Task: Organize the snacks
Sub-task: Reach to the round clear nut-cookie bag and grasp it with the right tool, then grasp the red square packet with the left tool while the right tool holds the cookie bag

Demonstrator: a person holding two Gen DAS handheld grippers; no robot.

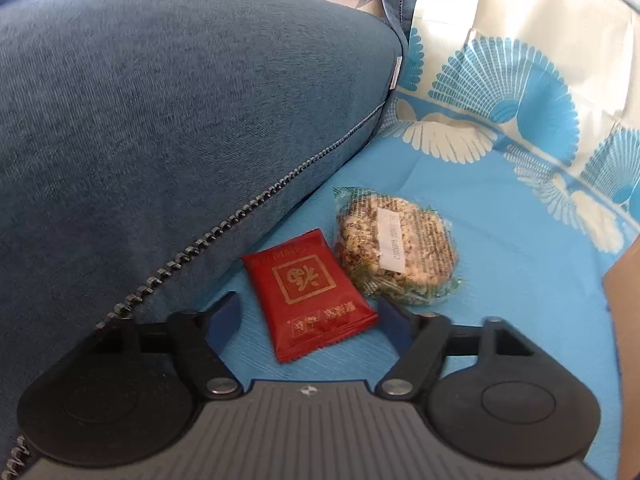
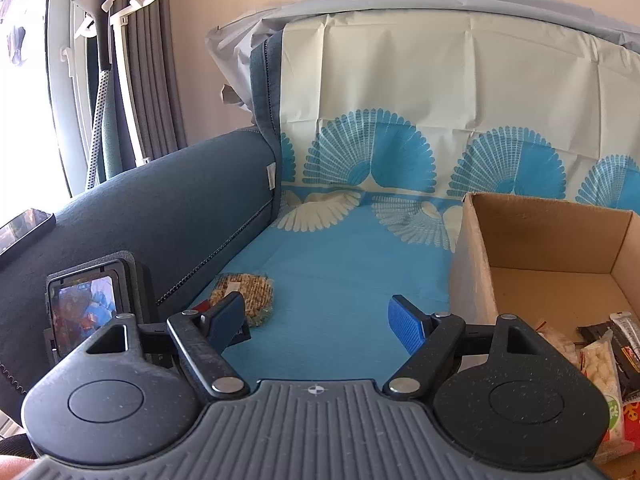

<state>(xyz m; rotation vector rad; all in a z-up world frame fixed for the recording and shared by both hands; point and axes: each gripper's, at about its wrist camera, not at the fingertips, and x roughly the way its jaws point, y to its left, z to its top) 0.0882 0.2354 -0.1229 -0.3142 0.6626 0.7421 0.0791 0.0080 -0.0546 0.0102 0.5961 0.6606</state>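
A red snack packet with gold characters lies flat on the blue cloth. My left gripper is open, low over the cloth, one finger on each side of the packet's near end, with a gap showing on the left. A clear-wrapped grain cake lies just beyond, to the right, also seen as the grain cake in the right wrist view. My right gripper is open and empty above bare blue cloth. To its right stands an open cardboard box with several snack packs in its near corner.
The blue sofa armrest rises close on the left of the two snacks. A phone lies on the armrest top. The back screen of the left-hand device shows at the left. The cloth-draped backrest closes the far side.
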